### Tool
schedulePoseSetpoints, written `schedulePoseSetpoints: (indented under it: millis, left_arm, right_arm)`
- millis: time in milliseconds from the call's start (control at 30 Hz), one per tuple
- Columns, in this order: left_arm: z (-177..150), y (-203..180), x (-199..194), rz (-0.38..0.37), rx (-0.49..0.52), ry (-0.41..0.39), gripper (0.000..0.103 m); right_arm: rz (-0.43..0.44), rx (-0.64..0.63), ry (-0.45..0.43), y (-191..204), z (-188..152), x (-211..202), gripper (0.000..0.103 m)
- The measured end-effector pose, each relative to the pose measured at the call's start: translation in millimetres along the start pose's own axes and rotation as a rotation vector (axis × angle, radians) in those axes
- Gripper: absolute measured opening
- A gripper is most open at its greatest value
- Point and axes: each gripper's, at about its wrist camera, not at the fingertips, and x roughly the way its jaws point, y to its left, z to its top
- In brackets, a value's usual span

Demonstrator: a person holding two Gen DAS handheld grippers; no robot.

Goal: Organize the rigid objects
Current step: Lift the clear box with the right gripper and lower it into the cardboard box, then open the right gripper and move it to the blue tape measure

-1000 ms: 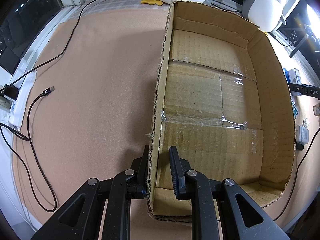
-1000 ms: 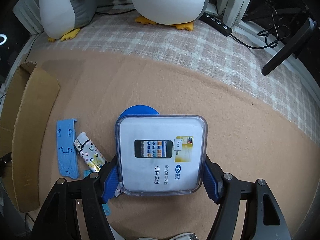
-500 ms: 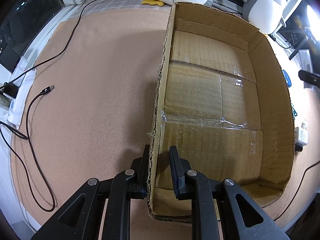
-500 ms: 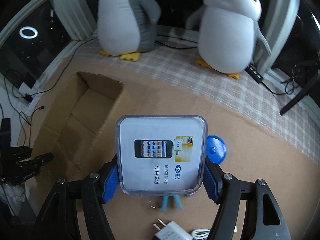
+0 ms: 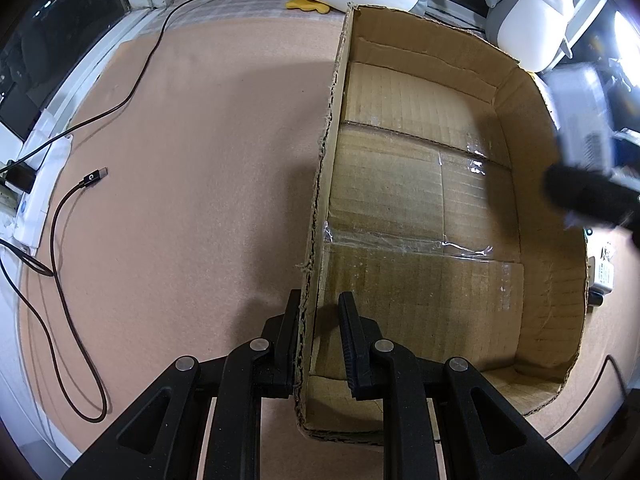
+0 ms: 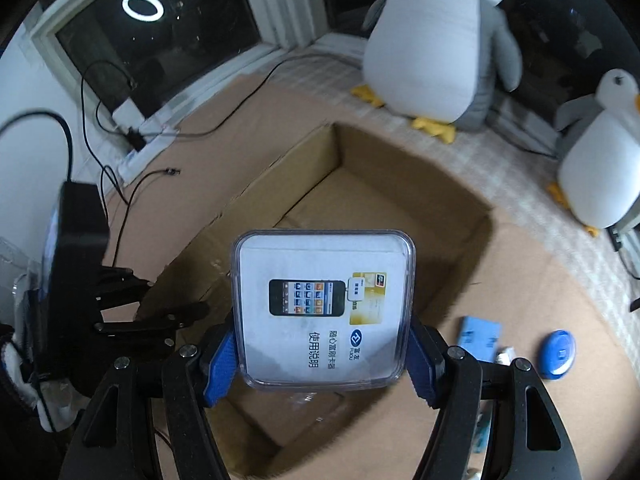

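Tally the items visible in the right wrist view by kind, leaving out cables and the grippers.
Cardboard box: 1
Clear plastic case held in the right gripper: 1
Plush penguins: 2
Blue round disc: 1
Blue flat piece: 1
Total: 6

The clear plastic case blocks the cardboard box floor right behind it. Far right of the left gripper, that case and the right gripper are a blur, cut off at the edge. Beside the blue phone stand, a small white item is too blurred to name.
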Motion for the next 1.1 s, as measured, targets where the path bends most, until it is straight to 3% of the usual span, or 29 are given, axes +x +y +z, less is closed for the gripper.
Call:
schedulePoseSetpoints:
  millis: [567, 867, 967, 1100]
  left_arm:
    - [-0.6, 1.5, -0.5, 0.002, 0.001, -0.002, 0.019]
    - [-1.6, 0.1, -1.2, 0.014, 0.008, -0.008, 0.019]
    - [-4.9, -1.9, -1.6, 0.014, 0.007, -0.009, 0.019]
    - [-4.9, -1.9, -1.8, 0.015, 0.007, -0.009, 0.019]
  right_arm:
    - [-0.022, -0.042, 0.069, 25.5, -7.7, 38.8, 0.069]
    - [0.011, 0.037, 0.001, 5.1, -9.4, 6.2, 0.07]
    - [0.02, 0.099, -0.045, -17.3, -16.1, -16.3, 0.07]
    - [-0.034, 0.177, -0.105, -56.8, -29.0, -43.1, 0.07]
